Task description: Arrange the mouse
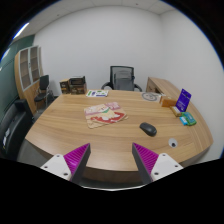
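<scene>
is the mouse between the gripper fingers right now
No, the mouse lies on the table well beyond the open gripper.

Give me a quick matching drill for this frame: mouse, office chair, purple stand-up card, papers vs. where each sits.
Things:
1. mouse
2. office chair
3. purple card
4. papers

Places:
A. behind the table's far edge
B. spread near the table's middle, left of the mouse
C. standing near the table's right end
D. on the table ahead of the right finger

Pairs: 1-D, 2-A, 3-C, 4-B

The gripper is open, its fingers holding nothing.
</scene>
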Demonstrator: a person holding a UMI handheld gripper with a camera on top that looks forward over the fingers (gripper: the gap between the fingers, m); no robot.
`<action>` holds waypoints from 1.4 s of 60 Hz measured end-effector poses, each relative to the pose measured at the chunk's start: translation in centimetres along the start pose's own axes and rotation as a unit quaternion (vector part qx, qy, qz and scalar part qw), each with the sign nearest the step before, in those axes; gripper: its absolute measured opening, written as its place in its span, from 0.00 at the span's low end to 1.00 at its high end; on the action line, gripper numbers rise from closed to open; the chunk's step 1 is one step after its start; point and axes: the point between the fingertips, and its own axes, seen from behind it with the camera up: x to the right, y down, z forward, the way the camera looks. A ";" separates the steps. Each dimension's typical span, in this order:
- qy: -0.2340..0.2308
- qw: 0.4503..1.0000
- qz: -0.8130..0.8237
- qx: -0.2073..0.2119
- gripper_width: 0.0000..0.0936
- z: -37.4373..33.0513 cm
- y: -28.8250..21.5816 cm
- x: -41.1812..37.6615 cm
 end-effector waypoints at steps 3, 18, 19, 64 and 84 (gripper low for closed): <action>0.000 1.000 0.004 0.001 0.93 0.2 0.0 0.0; 0.012 1.000 0.010 -0.009 0.93 0.7 0.6 1.7; 0.013 1.000 0.011 -0.009 0.93 0.8 0.7 1.9; 0.082 0.997 0.011 -0.004 0.93 2.1 2.4 17.7; 0.062 0.998 -0.011 0.001 0.92 6.2 2.2 20.4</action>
